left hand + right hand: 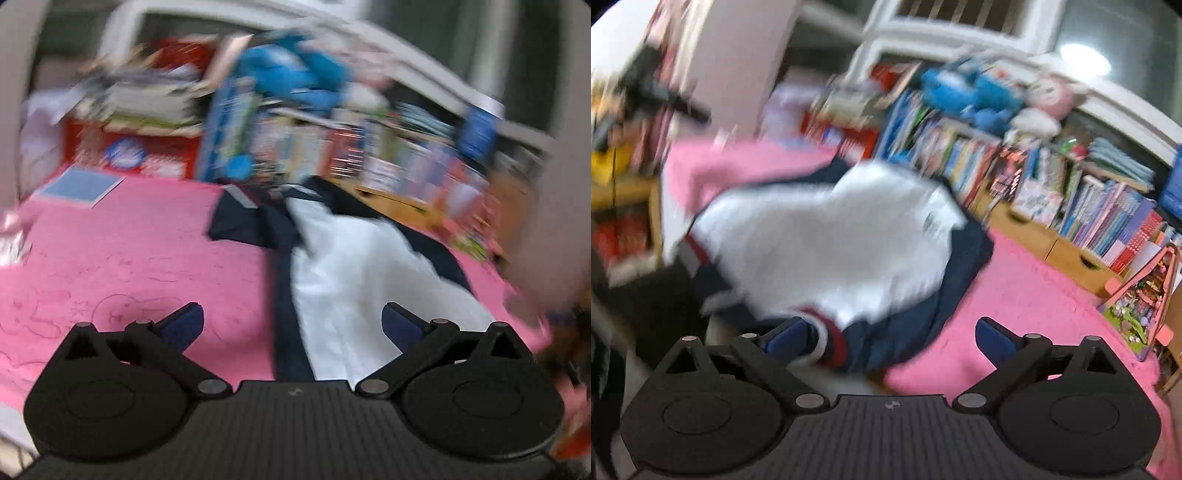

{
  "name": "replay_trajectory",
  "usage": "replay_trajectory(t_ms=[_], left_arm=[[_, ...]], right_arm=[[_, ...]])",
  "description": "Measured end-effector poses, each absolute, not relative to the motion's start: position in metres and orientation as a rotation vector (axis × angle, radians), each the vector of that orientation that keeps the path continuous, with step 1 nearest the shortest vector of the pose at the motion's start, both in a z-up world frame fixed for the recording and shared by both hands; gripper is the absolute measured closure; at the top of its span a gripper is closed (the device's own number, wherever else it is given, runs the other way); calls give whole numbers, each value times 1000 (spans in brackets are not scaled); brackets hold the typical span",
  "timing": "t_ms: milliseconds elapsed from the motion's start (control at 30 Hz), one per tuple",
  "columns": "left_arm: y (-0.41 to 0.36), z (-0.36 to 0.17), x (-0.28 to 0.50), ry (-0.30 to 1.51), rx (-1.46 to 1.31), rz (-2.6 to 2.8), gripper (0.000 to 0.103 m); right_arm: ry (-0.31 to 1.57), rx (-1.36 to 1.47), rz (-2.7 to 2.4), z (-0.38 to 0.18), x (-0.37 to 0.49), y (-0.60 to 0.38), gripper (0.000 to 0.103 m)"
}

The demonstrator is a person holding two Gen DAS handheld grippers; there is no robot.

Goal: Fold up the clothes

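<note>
A navy and white garment (354, 266) is seen lying on a pink fuzzy blanket (129, 251) with faint line-drawn figures pressed into its pile. The cloth looks soft and rumpled: a broad white panel is framed by dark navy edges, with a grey strip near the far navy end. In the left wrist view its long axis runs from between the fingers away toward the bookshelf (369, 147). In the right wrist view the same garment (831, 236) is heaped more across the frame, a red, white and navy ribbed cuff (827, 339) being turned toward the camera just beside the left blue pad. A small dark mark on the white panel is too blurred to be read; no writing on the book spines can be made out either. The left gripper (291, 325) is spread wide with nothing between its blue-padded fingers. The right gripper (886, 338) is likewise spread wide, nothing clamped. Blue plush toys (975, 92) are piled on the shelf top. Both views are motion-blurred.
</note>
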State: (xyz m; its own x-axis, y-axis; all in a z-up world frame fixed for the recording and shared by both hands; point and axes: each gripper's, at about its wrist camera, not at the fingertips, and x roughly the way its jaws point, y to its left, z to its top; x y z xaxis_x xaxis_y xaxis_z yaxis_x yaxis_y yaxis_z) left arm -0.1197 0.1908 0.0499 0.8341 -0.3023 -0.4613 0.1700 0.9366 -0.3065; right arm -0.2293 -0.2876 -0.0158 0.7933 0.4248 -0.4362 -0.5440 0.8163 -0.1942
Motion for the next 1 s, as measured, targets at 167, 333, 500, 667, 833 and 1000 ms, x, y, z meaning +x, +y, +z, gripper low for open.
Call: replay_trajectory(t_ms=[167,333,500,667,833,1000], left_arm=[[179,26,-28,562,-341,-203,0],[142,6,50,618,-254,-139,0],[123,-10,87,661,-198,-118,0],[110,-23,135,781,-214,-98,78],[120,-1,139,692,-271,-4,97],[161,23,108,489,-298,104,97]], right_arm=[[332,-58,488,10,-157,-302,0],[447,-37,290,3,-54,-288,5],[587,-67,173,-24,34,-267,31],[703,-80,160,-56,85,-254,46],[727,-24,87,-52,106,-253,94],[574,-67,-78,-22,95,-287,97]])
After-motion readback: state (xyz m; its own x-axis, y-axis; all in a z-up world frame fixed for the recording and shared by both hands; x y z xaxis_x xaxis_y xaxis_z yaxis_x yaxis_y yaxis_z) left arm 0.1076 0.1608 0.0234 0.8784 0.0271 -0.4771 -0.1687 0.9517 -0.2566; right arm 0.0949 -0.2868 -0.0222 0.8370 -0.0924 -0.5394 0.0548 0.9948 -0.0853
